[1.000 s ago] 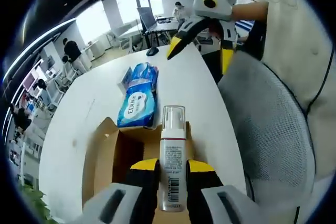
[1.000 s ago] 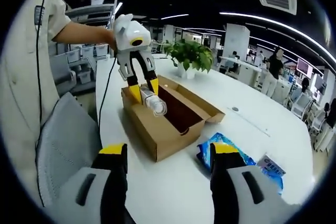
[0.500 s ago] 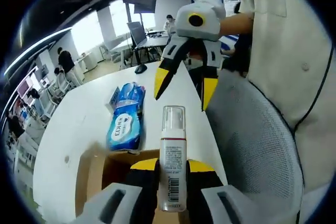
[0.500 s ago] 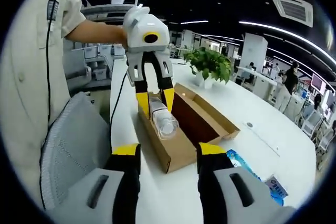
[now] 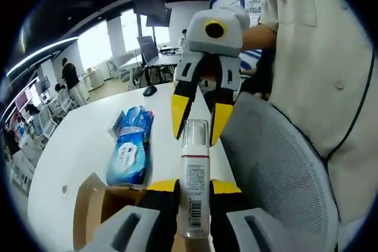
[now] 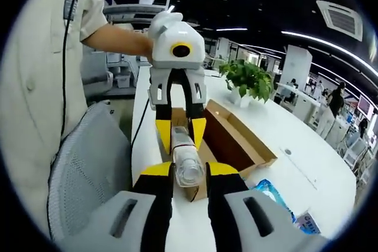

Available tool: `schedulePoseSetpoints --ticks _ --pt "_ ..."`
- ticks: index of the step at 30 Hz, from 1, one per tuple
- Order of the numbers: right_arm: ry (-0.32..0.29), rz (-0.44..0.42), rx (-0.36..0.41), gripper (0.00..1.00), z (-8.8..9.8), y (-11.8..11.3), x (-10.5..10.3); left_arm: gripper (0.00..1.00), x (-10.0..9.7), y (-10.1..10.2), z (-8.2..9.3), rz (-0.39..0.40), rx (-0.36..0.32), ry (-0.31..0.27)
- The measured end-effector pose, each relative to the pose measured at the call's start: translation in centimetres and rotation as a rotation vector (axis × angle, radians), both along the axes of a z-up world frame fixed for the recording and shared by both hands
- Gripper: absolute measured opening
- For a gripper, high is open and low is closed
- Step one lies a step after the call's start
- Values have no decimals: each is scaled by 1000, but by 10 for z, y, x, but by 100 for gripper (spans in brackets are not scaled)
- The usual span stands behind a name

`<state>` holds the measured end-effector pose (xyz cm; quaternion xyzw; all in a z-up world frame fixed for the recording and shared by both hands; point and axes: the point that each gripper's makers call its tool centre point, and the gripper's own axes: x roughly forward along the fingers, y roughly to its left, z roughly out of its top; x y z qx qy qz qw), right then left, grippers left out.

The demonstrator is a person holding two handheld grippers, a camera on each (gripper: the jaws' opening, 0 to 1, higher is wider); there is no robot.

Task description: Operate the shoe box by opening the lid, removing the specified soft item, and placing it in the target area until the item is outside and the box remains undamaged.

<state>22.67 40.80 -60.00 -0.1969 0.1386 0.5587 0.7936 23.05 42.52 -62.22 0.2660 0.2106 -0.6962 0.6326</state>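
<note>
I pinch the pump bottle (image 5: 195, 190) in my left gripper (image 5: 194, 188); my right gripper (image 6: 189, 172), jaws narrowly spread, flanks its cap above the open box (image 6: 236, 143) at 1 o'clock.

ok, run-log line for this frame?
stage: handover | left gripper: shut on clear pump bottle | right gripper: jaws flanking bottle cap, contact unclear | open brown cardboard box: on white table

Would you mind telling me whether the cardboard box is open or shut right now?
Open. In the right gripper view the cardboard box shows its flaps folded outward and its brown interior exposed, on the white table.
</note>
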Motion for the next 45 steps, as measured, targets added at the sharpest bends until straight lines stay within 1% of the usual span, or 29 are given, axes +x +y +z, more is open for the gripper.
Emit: schedulePoseSetpoints --ticks 3,4,8,12,16,19,24,27,28,31,32,35,38,42,45 --pt "-11 12 -22 18 -1 0 0 19 2 0 -4 -1 -1 -3" --pt "-6 13 -33 17 -2 -1 -1 19 2 0 -6 -1 2 -7" --pt "0 19 -62 16 -5 -1 -1 19 6 -1 -12 -13 17 -43" --pt "29 11 -82 15 -4 -2 -2 20 6 -4 -14 -9 27 -51" --pt "74 -15 -68 15 0 -5 1 20 8 -7 -14 -4 21 -58" --pt "92 -25 -58 15 3 -7 3 21 10 -10 -13 -1 16 -62" --pt "84 -22 -81 15 3 -10 4 21 13 -13 -12 -2 10 -89" --pt "61 -5 -131 15 0 -15 5 22 15 -14 -12 4 11 -100" --pt "57 2 -138 15 0 -16 5 24 16 -14 -11 7 7 -102" --pt "56 9 -147 15 1 -18 5 31 20 -16 -5 39 -28 -99" --pt "53 11 -151 15 1 -19 6 31 22 -16 -3 51 -40 -102" --pt "42 9 -165 15 2 -23 11 32 29 -14 -1 92 -50 -118" --pt "31 4 -177 15 7 -28 19 36 36 -10 4 167 -91 -97" --pt "4 -3 -213 15 10 -39 32 46 43 -1 6 257 -104 -66" --pt "-10 -12 -232 15 14 -49 43 51 48 7 6 324 -118 -42"
